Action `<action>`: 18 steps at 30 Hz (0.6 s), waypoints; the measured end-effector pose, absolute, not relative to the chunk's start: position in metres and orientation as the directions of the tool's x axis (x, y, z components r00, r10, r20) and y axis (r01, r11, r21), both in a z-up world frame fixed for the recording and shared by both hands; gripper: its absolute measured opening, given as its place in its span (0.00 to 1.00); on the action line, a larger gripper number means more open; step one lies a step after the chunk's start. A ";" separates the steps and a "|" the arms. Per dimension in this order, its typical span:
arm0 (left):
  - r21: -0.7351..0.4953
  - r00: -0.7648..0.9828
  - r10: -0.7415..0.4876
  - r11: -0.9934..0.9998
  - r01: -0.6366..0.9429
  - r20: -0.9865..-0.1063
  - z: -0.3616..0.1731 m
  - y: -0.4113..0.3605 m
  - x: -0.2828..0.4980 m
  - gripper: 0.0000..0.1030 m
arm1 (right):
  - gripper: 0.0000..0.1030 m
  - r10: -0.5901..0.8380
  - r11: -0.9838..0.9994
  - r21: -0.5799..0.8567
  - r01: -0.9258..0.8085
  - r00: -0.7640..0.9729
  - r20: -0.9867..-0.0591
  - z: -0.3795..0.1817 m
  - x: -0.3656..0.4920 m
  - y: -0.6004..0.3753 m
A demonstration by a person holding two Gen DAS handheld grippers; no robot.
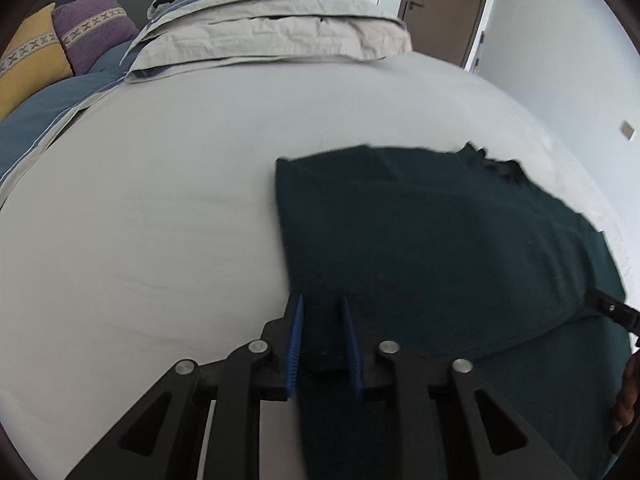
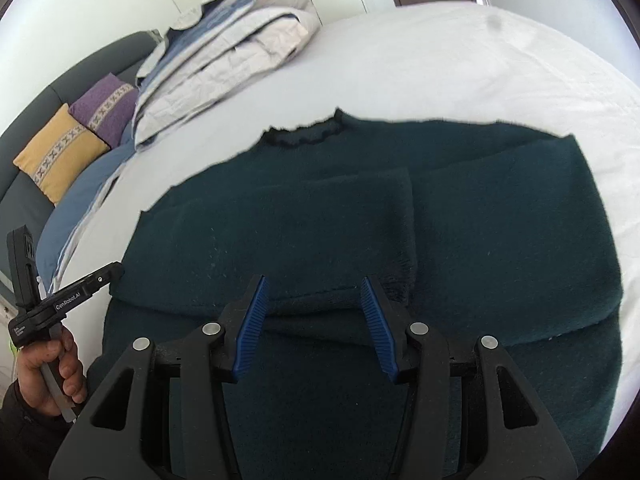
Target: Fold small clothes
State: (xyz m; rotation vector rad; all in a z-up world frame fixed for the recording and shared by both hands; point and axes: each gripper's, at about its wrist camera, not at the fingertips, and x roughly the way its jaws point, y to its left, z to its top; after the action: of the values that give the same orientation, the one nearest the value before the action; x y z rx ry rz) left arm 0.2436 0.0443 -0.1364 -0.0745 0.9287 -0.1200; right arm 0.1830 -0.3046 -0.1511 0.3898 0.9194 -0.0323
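The dark green sweater lies on the bed, sleeves already folded across its body. Risk, as I judge it: the thick knit may slip from the left gripper, whose pads pinch only a narrow fold at the sweater's 7 o'clock corner, dragging the layers askew. The right gripper hovers low over the hem, half-open, holding nothing, pointing toward 12 o'clock.

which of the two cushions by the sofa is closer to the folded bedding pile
The purple cushion. It sits right beside the folded bedding pile, while the yellow cushion lies on its far side, further from the pile.
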 end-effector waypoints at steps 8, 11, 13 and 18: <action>-0.032 0.611 -0.064 0.998 0.063 -0.789 -0.138 0.047 0.243 0.45 | 0.32 0.068 0.895 0.321 0.309 0.618 -0.783 -0.149 0.145 -0.325; -0.049 0.613 -0.063 0.998 0.039 -0.787 -0.138 0.053 0.243 0.52 | 0.34 0.058 0.869 0.348 0.351 0.627 -0.777 -0.142 0.132 -0.335; -0.057 0.613 -0.062 0.998 0.027 -0.788 -0.137 0.056 0.242 0.56 | 0.34 0.056 0.862 0.358 0.360 0.635 -0.771 -0.136 0.124 -0.342; -0.130 0.619 -0.088 0.991 -0.022 -0.780 -0.128 0.074 0.229 0.62 | 0.35 0.089 0.831 0.431 0.351 0.682 -0.726 -0.118 0.091 -0.349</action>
State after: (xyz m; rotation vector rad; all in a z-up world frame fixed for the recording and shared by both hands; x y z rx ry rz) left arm 0.2286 0.0735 -0.1284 -0.1312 0.9028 -0.0380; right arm 0.0906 -0.3488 -0.1181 0.5860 0.8175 -0.1567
